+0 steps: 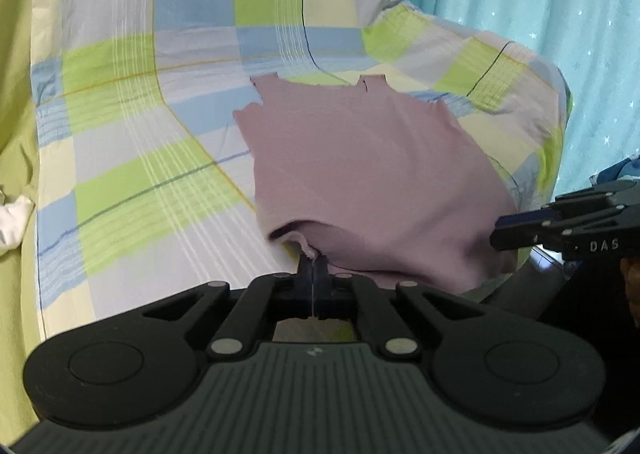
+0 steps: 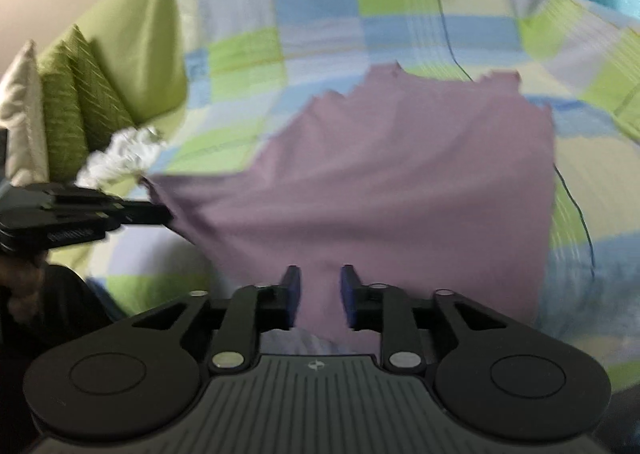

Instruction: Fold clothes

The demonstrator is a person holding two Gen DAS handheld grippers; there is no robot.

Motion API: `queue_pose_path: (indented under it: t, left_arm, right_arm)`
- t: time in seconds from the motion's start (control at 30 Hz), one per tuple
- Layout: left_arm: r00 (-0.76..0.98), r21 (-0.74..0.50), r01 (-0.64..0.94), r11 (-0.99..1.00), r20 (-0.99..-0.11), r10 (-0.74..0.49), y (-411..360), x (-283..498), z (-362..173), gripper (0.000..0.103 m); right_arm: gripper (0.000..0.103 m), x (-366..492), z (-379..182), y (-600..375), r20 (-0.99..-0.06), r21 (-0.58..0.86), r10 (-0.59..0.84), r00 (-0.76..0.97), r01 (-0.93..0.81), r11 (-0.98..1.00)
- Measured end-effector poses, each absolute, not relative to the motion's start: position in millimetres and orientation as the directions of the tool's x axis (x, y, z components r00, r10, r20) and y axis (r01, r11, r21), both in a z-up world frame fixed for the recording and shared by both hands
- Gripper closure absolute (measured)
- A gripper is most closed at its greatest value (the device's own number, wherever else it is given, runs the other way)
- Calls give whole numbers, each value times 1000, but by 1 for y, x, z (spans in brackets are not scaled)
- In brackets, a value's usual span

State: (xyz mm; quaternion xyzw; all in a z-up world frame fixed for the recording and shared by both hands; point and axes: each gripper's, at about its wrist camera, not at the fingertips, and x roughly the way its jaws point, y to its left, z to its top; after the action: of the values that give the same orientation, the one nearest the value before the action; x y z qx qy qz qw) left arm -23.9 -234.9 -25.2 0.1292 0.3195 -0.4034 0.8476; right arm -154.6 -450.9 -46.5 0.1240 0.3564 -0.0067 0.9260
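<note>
A mauve sleeveless top lies spread on a bed covered by a checked sheet of blue, lime green and pale yellow. The left gripper is pinched closed on the top's near hem, which bunches and lifts slightly at that spot. The right gripper has its blue-padded fingers parted, with a fold of the hem's other end lying between them; the fingers do not appear to press it. Green striped pillows stand at the bed's far side, and a turquoise curtain hangs beyond.
</note>
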Motion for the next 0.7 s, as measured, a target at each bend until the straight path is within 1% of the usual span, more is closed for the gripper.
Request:
queue_pose_path:
  t: [0.07,0.17,0.3,0.47,0.57,0.7]
  left_arm:
    - [473,-39,760,648,-651,-594,-236,-23,-28,103]
    - [460,-91,738,669,-657,-597,-234,-14,-30,103]
    - [441,-216,669,711,-654,-614,-227,3,-36,92]
    - [399,-352,607,713,-641,-656,-222,15,-42,92]
    - [381,-398,598,696,-623,-684,-222,14,-43,91]
    - [393,-376,596,710,-634,-666,-228,14,-47,90]
  right_arm:
    - [69,-155,-51,-448,-675,204,70,734,94,974]
    - [67,-158,-54,-447,-679,196,67,731,92,976]
    - [66,-160,-57,-448,-679,199,67,731,96,975]
    - [63,-158,-60,-451,-683,210,72,727,101,972]
    - [61,-159,-62,-452,-686,210,67,724,110,971]
    - [61,-164,-65,-454,-693,203,47,719,133,970]
